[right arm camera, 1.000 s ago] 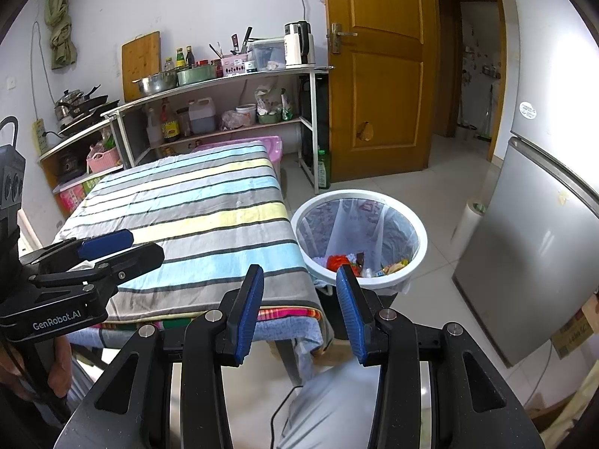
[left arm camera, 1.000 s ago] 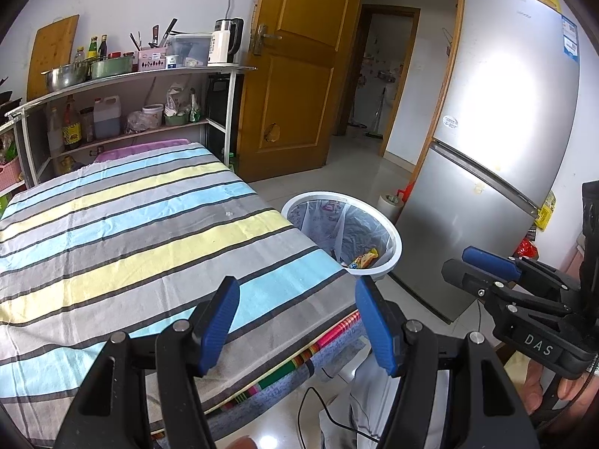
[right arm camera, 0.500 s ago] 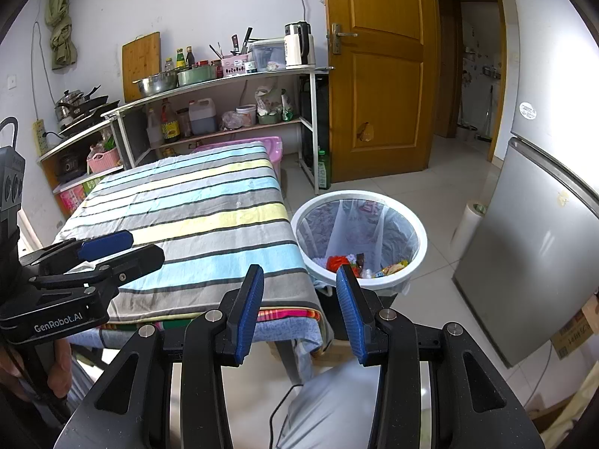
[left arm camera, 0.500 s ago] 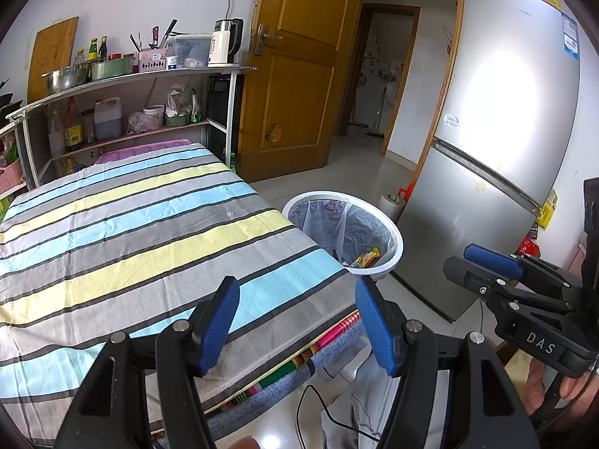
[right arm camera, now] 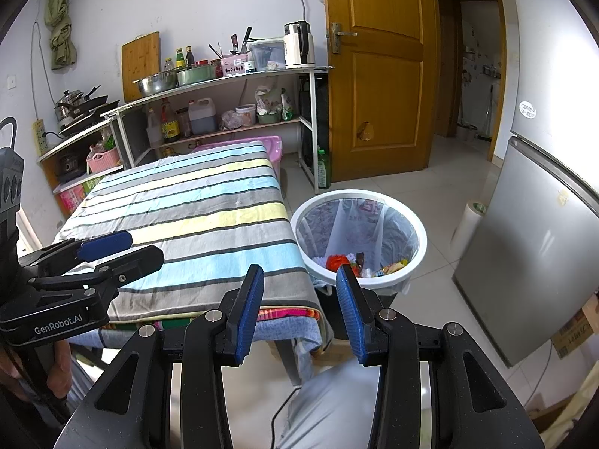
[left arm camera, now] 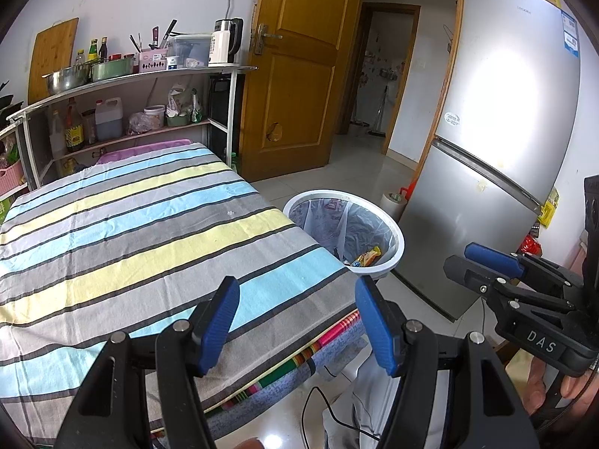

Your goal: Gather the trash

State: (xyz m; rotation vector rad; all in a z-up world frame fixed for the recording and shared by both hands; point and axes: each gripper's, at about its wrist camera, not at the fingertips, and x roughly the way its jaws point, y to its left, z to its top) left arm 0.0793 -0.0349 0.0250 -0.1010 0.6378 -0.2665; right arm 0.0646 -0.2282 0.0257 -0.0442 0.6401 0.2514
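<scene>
Jaws of the left gripper (left arm camera: pixel 297 321) and right gripper (right arm camera: pixel 299 310) stand apart, empty. The striped-cloth surface (right arm camera: pixel 194 220) at centre left appears clear of litter; wrappers lie in the white lined round bin (right arm camera: pixel 421 250), centre right. Collection appears complete.

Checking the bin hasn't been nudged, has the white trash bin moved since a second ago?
No. The white trash bin sits in the same spot beside the corner of the striped table, with the fridge on its other side.

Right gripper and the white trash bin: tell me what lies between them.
In the right wrist view, only the near corner of the striped tablecloth and air lie between the open, empty right gripper and the white trash bin.
</scene>
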